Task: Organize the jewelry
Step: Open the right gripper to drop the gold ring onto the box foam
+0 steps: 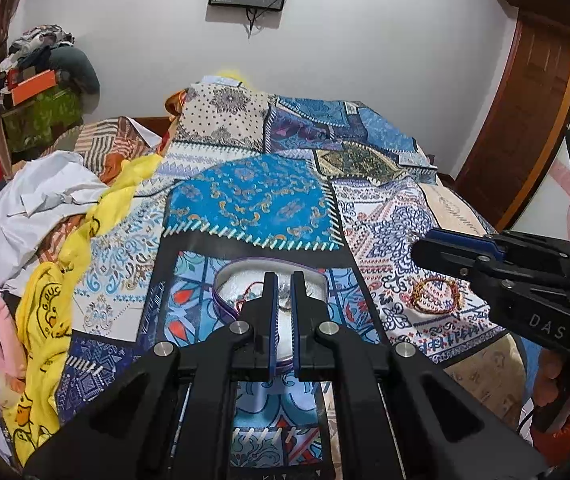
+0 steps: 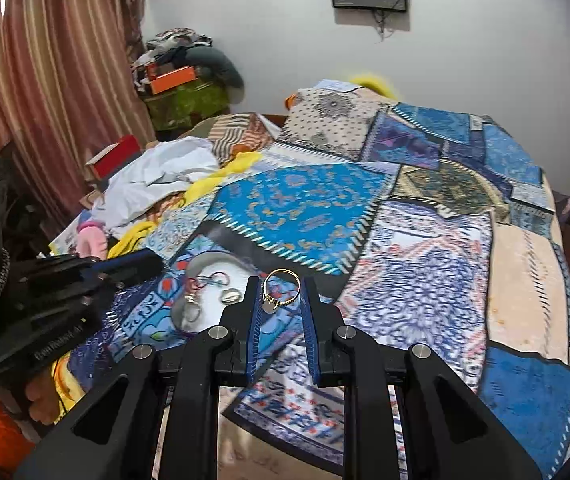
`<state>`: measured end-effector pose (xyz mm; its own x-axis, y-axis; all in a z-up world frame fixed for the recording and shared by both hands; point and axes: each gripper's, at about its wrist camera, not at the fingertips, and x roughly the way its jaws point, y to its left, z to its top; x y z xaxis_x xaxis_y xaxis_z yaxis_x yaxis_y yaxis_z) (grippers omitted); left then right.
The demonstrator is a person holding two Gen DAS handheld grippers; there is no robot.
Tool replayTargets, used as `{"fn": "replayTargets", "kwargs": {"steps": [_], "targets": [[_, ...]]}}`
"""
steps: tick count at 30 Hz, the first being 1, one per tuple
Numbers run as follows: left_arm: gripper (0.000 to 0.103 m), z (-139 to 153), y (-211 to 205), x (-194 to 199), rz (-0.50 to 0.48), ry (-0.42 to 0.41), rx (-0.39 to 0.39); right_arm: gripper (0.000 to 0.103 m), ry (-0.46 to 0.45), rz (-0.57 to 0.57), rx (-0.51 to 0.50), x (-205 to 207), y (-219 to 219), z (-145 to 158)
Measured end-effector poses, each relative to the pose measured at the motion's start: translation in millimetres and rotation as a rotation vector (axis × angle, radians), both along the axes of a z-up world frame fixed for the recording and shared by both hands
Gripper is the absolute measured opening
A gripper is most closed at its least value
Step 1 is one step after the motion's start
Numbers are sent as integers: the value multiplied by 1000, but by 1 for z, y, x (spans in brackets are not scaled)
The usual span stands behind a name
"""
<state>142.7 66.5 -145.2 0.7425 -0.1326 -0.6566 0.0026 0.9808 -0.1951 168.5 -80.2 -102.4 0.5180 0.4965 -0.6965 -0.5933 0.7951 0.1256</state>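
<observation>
Left tool (image 1: 284, 294) nearly closed over the silver tin (image 1: 245, 276) on the bed quilt (image 1: 253, 200), apparently empty-jawed; right-wrist view only: right tool (image 2: 281, 300) parted around a gold bangle (image 2: 281, 289), contact unclear; left view alone: beaded bracelet (image 1: 437, 295) below the right tool's tips.

Even, bright indoor light, fisheye views

The wall (image 1: 365, 40) is softly lit; edges near it bow and darken, with slight blur throughout.
</observation>
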Motion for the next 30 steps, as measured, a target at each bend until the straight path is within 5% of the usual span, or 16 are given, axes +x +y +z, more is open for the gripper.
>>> {"fn": "replayTargets", "kwargs": {"steps": [10,25,30], "targets": [[4,-28,-1,12,-29,63,-28,17,59,40,-8,3,17,-18],[13,-40,42,1,67,88,-26,18,119,128,-80,1,57,-43],[37,-42,47,-5,90,88,-18,18,135,129,-103,2,65,-52]]}}
